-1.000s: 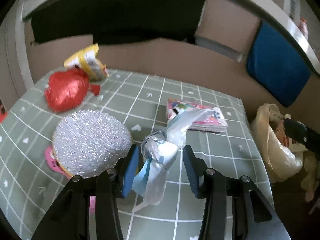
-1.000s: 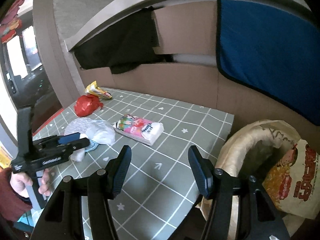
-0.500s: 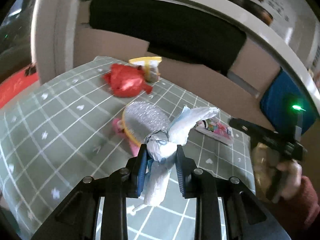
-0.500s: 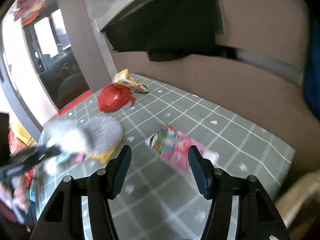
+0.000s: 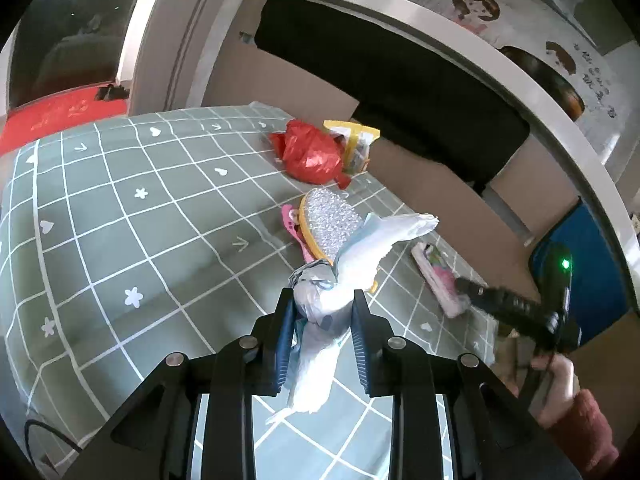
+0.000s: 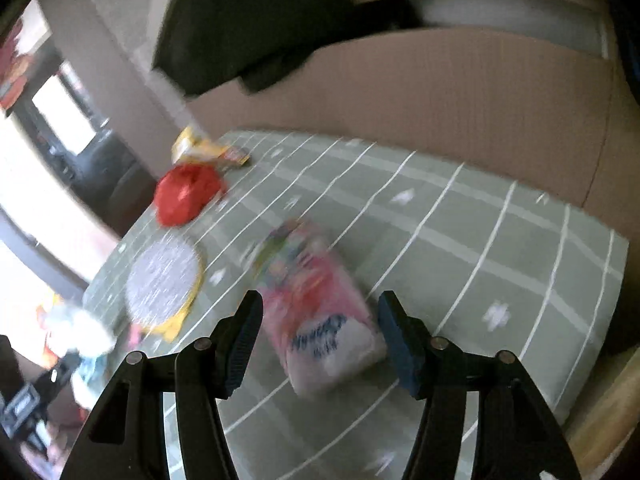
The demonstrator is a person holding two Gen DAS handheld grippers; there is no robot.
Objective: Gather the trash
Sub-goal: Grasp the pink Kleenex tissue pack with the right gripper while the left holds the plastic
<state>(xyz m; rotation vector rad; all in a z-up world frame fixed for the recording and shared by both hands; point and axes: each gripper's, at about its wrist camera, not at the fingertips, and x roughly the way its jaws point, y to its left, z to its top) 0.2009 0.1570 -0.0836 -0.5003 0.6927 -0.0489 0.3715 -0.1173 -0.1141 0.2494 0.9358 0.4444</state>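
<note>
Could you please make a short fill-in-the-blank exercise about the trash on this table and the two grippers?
1. The left gripper is shut on a crumpled ____ plastic bag.
2. The right gripper is open above the pink ____ pack.
3. The red wrapper lies beside a ____ snack packet.

Missing words: white; tissue; yellow

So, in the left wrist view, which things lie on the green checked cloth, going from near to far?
White crumpled plastic bag held in the hand-held gripper → round silver glitter pad with yellow rim → red crumpled foil wrapper → yellow snack packet.
</note>
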